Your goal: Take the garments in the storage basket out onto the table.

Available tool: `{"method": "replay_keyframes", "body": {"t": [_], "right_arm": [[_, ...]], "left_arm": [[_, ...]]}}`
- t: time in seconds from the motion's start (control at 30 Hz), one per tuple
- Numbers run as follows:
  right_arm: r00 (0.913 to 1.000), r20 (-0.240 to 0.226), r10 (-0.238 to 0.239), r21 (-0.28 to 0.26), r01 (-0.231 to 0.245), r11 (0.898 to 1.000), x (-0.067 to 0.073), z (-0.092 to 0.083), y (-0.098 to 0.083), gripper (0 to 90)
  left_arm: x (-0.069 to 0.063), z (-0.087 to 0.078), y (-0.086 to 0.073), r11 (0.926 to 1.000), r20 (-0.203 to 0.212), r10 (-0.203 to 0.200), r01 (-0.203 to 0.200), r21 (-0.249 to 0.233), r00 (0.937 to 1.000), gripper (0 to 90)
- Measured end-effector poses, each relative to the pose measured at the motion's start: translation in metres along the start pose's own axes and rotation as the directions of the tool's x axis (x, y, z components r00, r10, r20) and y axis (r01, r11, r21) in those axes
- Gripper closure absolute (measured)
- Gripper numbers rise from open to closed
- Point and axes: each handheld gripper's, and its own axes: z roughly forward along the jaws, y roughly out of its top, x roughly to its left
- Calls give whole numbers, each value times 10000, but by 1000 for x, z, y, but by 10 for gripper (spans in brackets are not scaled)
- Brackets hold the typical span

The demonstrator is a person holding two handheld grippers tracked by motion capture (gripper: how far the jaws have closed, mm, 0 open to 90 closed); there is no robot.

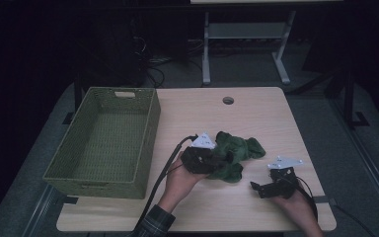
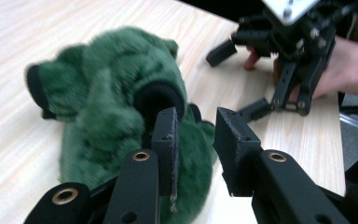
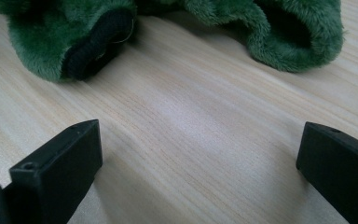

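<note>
A crumpled green plush cloth with black trim (image 1: 237, 150) lies on the light wooden table (image 1: 266, 118), right of centre. My left gripper (image 1: 223, 159) reaches into its near left side. In the left gripper view the left gripper (image 2: 195, 128) has its jaws a little apart, the cloth (image 2: 107, 107) bunched against and behind the left one, and no pad pressing on it. My right gripper (image 1: 261, 178) rests low on the table to the cloth's right, also seen across the table (image 2: 233, 84). In the right gripper view the right gripper (image 3: 200, 144) stands wide open over bare wood, the cloth (image 3: 56, 42) beyond its tips.
A green woven basket (image 1: 150, 131) stands on the table's left part, nothing seen inside it. A round cable hole (image 1: 228, 100) sits near the far edge. A black cable (image 1: 165, 165) trails from the left gripper toward the near edge. Dark floor and a desk frame lie beyond.
</note>
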Motion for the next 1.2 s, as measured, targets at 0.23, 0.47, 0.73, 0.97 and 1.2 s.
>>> {"method": "replay_keyframes", "body": {"t": [0.23,0.47,0.73,0.97,1.2], "right_arm": [[10000,0,-5,7,5,10000,0,0,0,0],[10000,1,-10,8,10,10000,0,0,0,0],[10000,0,-5,6,5,10000,0,0,0,0],[10000,-1,-3,3,3,10000,0,0,0,0],[10000,58,-14,26,14,10000,1,0,1,20]], "left_arm": [[-4,19,-17,9989,-250,104,-92,460,9996,572],[2,33,-24,9974,-396,133,-104,717,9991,470],[11,39,-28,9976,-846,74,-16,688,9964,621],[15,37,-29,9979,-798,92,-41,643,9968,819],[15,24,-25,9995,-443,-162,174,272,9989,846]]}}
